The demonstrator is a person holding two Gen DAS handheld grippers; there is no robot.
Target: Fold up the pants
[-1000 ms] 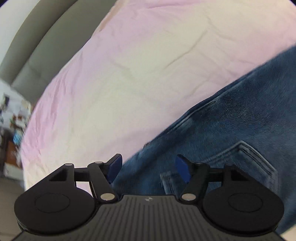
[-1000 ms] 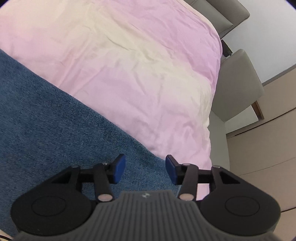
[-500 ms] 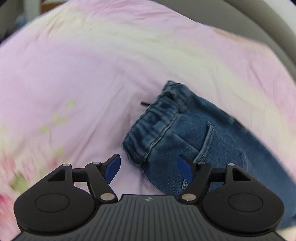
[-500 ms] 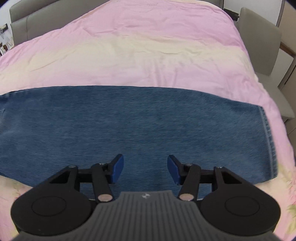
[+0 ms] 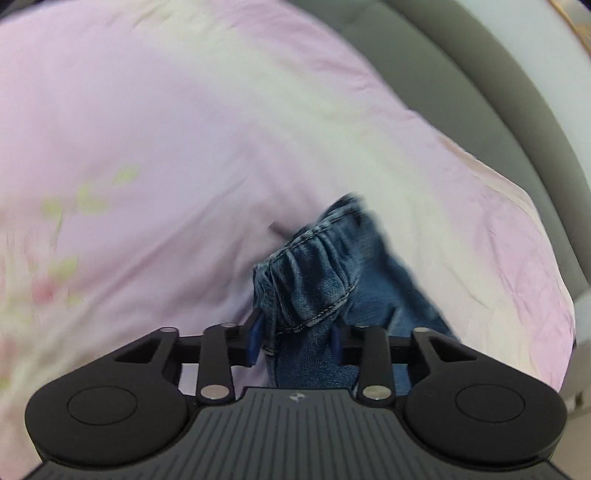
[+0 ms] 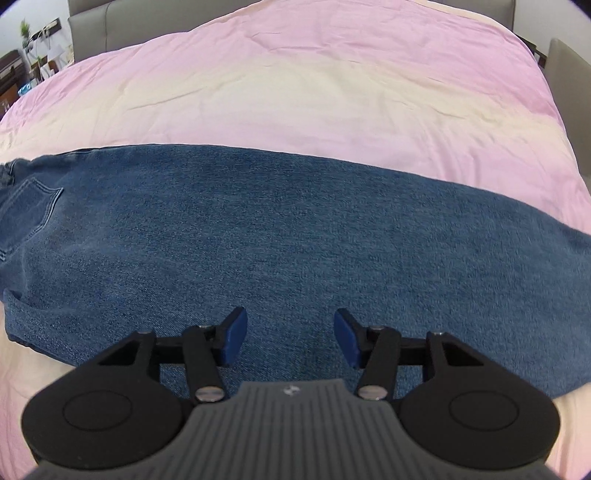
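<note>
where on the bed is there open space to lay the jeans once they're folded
The broad pink bedspread between the jeans and the grey headboard lies bare. The near strip is crowded: denim spans it, the left gripper is bunched on the waistband, and the right gripper hangs open above a leg.

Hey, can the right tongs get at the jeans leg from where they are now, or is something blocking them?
Probably yes. The right tongs hang open right over the jeans, which lie spread flat on the pink bedcover. Nothing shows between the fingers and the denim, so the way down looks free.
</note>
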